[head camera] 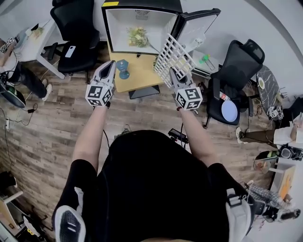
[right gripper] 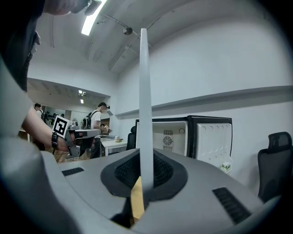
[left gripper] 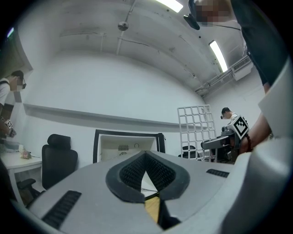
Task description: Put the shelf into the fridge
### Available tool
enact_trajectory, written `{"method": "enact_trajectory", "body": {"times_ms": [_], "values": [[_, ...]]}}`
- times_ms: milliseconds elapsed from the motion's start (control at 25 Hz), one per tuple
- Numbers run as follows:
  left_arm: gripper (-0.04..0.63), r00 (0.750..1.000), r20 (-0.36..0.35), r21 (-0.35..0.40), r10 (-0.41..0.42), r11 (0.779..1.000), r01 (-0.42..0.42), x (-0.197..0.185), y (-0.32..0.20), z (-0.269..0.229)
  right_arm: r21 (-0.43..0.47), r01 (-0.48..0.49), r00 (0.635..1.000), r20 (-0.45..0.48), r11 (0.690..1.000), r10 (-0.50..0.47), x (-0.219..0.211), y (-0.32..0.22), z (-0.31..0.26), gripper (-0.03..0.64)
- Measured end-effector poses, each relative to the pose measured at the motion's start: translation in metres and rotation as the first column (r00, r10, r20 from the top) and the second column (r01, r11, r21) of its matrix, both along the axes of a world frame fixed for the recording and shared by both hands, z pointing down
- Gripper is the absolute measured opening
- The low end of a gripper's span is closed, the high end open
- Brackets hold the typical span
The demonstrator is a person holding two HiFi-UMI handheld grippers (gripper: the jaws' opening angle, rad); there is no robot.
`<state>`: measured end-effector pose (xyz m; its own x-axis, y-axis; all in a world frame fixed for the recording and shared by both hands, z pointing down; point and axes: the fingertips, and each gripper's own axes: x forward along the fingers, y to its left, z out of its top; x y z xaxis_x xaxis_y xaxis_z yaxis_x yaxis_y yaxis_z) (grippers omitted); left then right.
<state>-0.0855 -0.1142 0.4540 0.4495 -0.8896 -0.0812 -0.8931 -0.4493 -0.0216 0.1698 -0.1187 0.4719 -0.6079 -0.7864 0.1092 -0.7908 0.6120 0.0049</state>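
Wire shelf (head camera: 173, 56) held upright before the open fridge (head camera: 156, 6).
Right gripper (head camera: 172, 72) clamps the shelf's edge; left gripper (head camera: 112, 63) hangs closed and empty above the tabletop (head camera: 142, 75).

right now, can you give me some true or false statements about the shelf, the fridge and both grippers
1. The right gripper grips the shelf. True.
2. The fridge door is closed. False: it stands open, swung to the right.
3. The left gripper also grips the shelf. False: its jaws are together with nothing between them, apart from the shelf.
4. A blue item stands on the wooden table in front of the fridge. True.
5. The shelf already sits inside the fridge. False: it is held up outside, in front of the door.
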Motion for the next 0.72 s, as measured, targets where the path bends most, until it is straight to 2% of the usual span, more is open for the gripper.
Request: {"method": "enact_trajectory", "body": {"times_ms": [720], "values": [[0.018, 0.992, -0.028, -0.01, 0.122, 0.993, -0.122, -0.037, -0.068, 0.007, -0.011, -0.116, 0.993, -0.038, 0.993, 0.115, -0.036, -0.035, 0.002, 0.038]]}}
